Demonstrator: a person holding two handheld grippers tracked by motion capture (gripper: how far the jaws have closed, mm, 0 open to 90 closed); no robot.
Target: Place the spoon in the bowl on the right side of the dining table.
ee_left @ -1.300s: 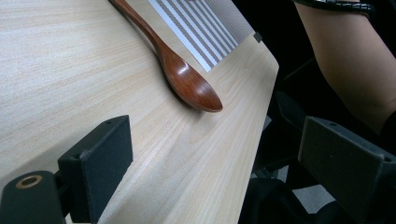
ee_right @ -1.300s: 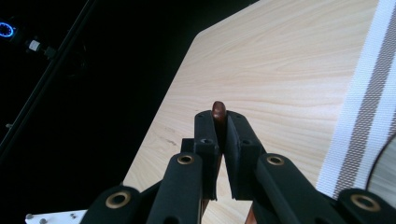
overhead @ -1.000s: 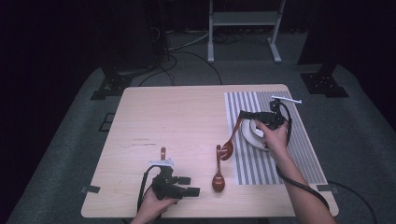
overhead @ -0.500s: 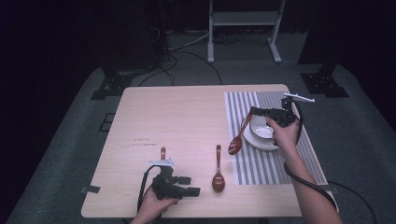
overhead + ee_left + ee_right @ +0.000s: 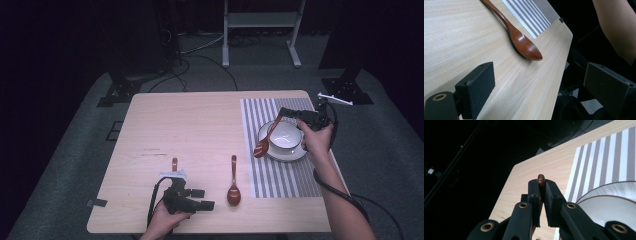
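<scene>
The right gripper [image 5: 286, 113] clamps a wooden spoon [image 5: 265, 140] by its handle, hanging over the bowl [image 5: 285, 137].

Pale wooden table [image 5: 200, 125] with rounded corners, set on grey carpeted floor [image 5: 75, 165]. On its right part, a placemat [image 5: 280, 180] striped grey and white, stripes running away from the near edge. Near the left middle of the tabletop, faint dark marks [image 5: 152, 151]. At the near left corner, a small piece of dark tape [image 5: 98, 203]. Beyond the far edge, a white metal frame [image 5: 260, 20], loose cables [image 5: 200, 55] across the carpet, and black stand bases at left [image 5: 120, 92] and right [image 5: 347, 85].
</scene>
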